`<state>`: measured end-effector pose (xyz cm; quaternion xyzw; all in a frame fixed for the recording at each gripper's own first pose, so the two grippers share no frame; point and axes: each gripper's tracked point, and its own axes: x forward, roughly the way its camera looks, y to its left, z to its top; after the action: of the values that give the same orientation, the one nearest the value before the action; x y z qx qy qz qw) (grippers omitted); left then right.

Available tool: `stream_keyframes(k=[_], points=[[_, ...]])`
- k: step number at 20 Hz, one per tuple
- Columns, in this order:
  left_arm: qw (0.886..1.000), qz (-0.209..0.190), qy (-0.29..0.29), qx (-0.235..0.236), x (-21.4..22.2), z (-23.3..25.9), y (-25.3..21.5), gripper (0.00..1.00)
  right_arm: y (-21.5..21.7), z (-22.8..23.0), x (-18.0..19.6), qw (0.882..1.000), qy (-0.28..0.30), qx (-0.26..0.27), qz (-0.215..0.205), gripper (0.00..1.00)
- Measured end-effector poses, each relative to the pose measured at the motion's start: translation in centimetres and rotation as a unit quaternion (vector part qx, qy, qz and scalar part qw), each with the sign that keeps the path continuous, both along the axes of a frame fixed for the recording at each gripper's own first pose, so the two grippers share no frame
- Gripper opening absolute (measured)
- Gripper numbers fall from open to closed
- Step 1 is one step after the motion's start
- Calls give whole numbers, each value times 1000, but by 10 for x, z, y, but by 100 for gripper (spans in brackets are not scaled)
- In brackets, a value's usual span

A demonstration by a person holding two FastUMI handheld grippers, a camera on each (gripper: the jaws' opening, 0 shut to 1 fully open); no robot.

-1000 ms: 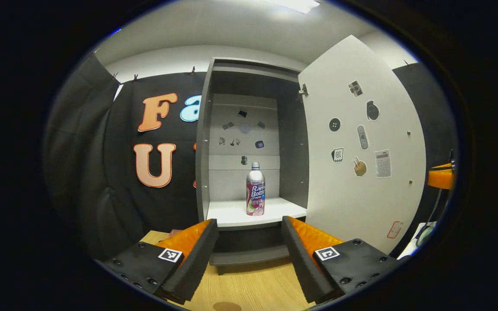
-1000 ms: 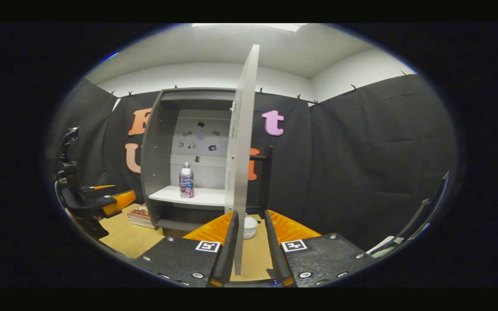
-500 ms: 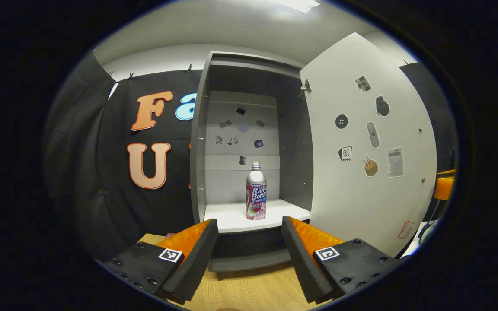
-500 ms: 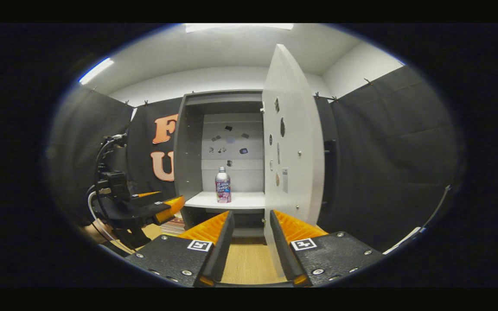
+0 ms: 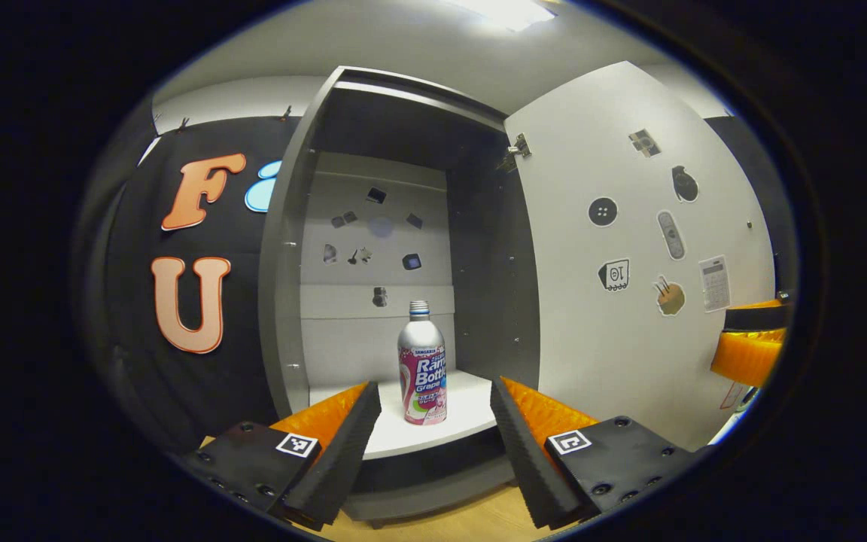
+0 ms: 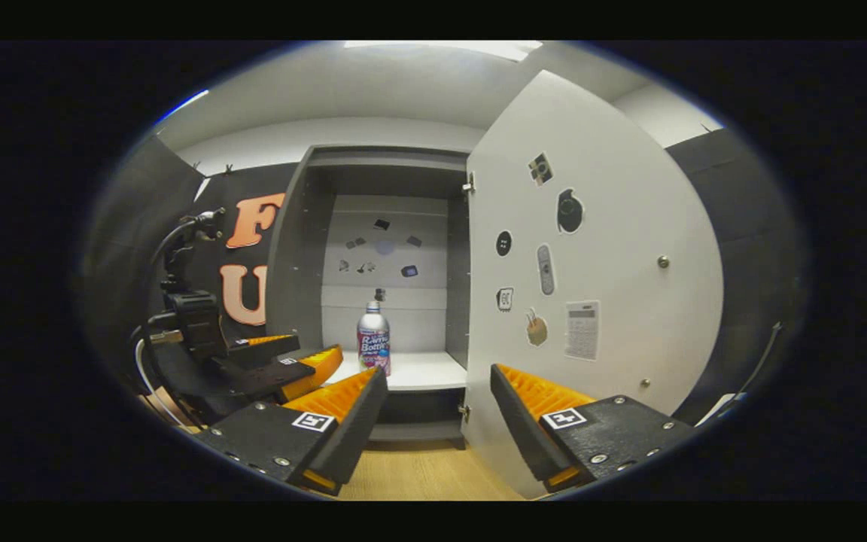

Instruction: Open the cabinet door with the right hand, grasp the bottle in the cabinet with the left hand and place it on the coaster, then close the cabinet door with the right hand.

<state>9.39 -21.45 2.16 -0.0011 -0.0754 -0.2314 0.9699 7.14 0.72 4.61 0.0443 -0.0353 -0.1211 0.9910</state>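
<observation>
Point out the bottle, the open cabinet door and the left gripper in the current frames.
bottle (image 5: 422, 373): left gripper view, on its labelled body.
cabinet door (image 6: 614, 256): right gripper view, on a bare patch of its inner face.
left gripper (image 5: 433, 436): left gripper view, midway between its open fingers.

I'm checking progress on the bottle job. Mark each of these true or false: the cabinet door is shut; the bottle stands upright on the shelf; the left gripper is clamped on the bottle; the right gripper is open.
1. The cabinet door is shut. False: it is swung wide open.
2. The bottle stands upright on the shelf. True.
3. The left gripper is clamped on the bottle. False: it is open, short of the bottle.
4. The right gripper is open. True: nothing is between its fingers.
</observation>
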Motion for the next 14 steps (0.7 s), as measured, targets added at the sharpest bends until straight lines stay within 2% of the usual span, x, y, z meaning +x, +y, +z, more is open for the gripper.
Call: stream_keyframes(k=[3, 4, 6, 13, 14], points=[[1000, -4, -7, -7, 27, 0, -4, 95, 9, -7, 17, 1000, 14, -6, -1, 89], [1000, -1, -9, -7, 37, 0, -5, 94, 11, -11, 22, 1000, 21, -9, 3, 86], [1000, 1, -12, -7, 52, 1, -13, 95, 11, -13, 32, 999, 26, -21, 10, 91], [1000, 19, -14, 7, 104, -4, -35, 96, 6, -11, 61, 999, 6, -38, 33, 90], [1000, 18, -14, 10, 111, -6, -39, 95, 7, -13, 63, 999, 4, -38, 37, 94]])
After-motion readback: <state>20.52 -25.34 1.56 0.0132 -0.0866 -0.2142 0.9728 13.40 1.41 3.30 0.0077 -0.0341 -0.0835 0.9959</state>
